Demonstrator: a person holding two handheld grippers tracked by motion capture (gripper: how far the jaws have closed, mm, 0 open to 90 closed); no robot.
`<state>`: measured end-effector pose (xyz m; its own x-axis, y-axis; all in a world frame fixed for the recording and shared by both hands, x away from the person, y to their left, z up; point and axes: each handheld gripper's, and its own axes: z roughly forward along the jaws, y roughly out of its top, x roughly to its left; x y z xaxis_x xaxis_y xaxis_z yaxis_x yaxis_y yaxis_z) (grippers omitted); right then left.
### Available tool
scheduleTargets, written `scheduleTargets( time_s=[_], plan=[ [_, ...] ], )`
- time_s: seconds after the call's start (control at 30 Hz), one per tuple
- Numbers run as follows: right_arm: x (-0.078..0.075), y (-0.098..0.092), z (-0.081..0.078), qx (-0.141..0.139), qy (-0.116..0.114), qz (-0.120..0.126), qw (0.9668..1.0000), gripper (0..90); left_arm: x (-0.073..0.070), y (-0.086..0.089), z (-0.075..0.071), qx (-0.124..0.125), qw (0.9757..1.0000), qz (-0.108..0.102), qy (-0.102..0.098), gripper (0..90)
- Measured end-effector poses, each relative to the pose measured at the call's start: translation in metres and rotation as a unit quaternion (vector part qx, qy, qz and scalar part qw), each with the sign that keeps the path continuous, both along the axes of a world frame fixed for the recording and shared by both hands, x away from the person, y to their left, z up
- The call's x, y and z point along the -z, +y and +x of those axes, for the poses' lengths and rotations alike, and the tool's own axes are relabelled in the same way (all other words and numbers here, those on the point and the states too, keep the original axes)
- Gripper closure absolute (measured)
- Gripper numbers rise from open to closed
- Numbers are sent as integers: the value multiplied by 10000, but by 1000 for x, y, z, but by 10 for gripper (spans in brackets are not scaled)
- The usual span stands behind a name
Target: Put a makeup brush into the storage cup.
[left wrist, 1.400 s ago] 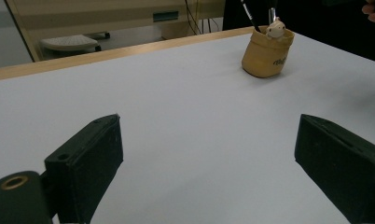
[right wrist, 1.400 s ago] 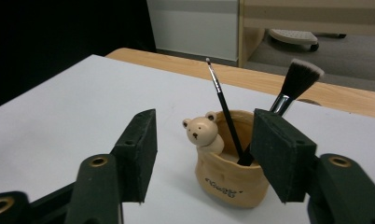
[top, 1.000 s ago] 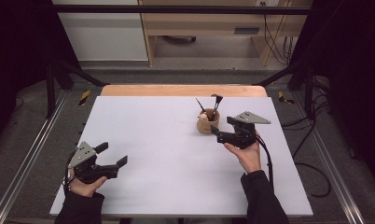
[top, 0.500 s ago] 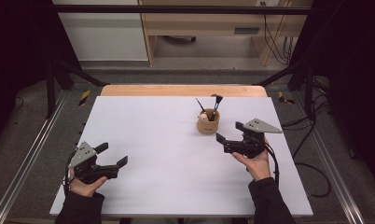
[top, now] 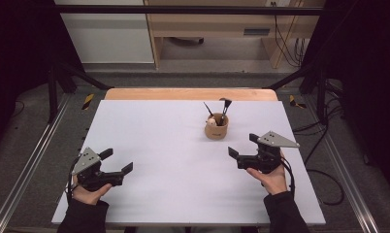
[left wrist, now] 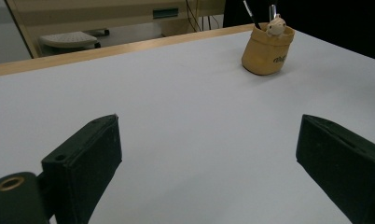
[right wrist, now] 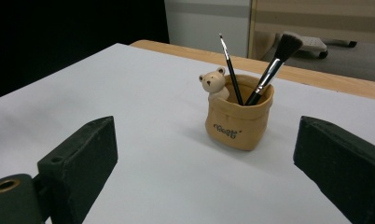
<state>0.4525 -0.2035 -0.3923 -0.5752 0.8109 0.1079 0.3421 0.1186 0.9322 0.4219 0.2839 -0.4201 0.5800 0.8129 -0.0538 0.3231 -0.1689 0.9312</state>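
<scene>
With the right gripper (top: pixel 242 147) spread and empty, jaws just opened, the tan brush pot (top: pixel 216 127) stands apart ahead on the desk (top: pixel 149 145); left gripper (top: pixel 116 162) released, idle; advise a level approach, centring the pot, sparing the brushes (right wrist: pixel 269 70).

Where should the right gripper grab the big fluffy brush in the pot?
Probably the bare handle just below the bristles of the big brush, coming from above: it leans out over the rim of the pot, clear of the thin brush and bear.
</scene>
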Motion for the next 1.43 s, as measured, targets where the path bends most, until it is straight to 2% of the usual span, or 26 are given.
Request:
scheduleTargets(
  time_s=[0.83, 1.43],
  plan=[
    [17, -32, -26, 208, 9, 43, 9998, 51, 1, -1, 0, -7, 10000, 10, 17, 60],
    [25, -49, -35, 413, 9, 78, 9991, 43, 2, -2, -1, -3, 10000, 29, 25, 59]
  ],
)
